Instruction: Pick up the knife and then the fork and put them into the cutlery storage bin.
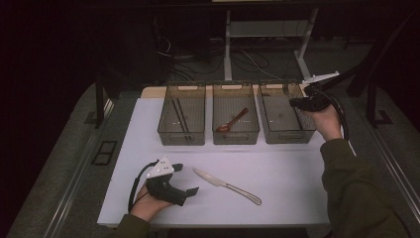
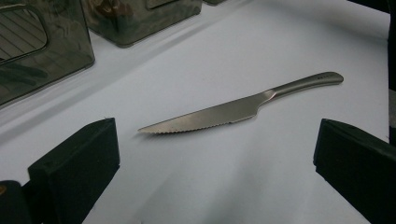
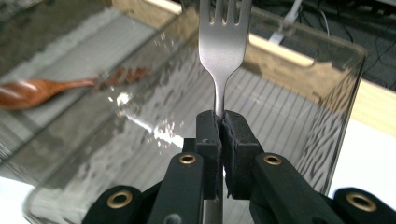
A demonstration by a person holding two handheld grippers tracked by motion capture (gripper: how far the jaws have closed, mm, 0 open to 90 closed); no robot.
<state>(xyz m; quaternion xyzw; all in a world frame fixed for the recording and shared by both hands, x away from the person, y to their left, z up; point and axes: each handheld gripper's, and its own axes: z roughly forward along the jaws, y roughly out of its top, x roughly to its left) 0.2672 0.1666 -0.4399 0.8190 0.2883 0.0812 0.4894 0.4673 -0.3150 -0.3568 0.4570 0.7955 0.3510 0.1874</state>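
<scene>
Right claw (image 3: 219, 122) pinches fork (image 3: 223, 51) by its neck, tines forward, over right bin (image 1: 286, 133), likely for a sorted drop; left claw (image 2: 215, 163) spread toward knife (image 2: 243, 108) on table (image 1: 277, 173)

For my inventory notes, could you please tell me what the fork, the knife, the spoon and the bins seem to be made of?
Fork: likely stainless steel; grey, smooth, satin sheen.
Knife: likely the same metal; brushed silver blade and handle in one piece, serrated edge.
Spoon: reddish-brown and glossy, probably lacquered wood, perhaps plastic.
Bins: smoky, see-through walls with ribbed floors, apparently tinted clear plastic.
</scene>
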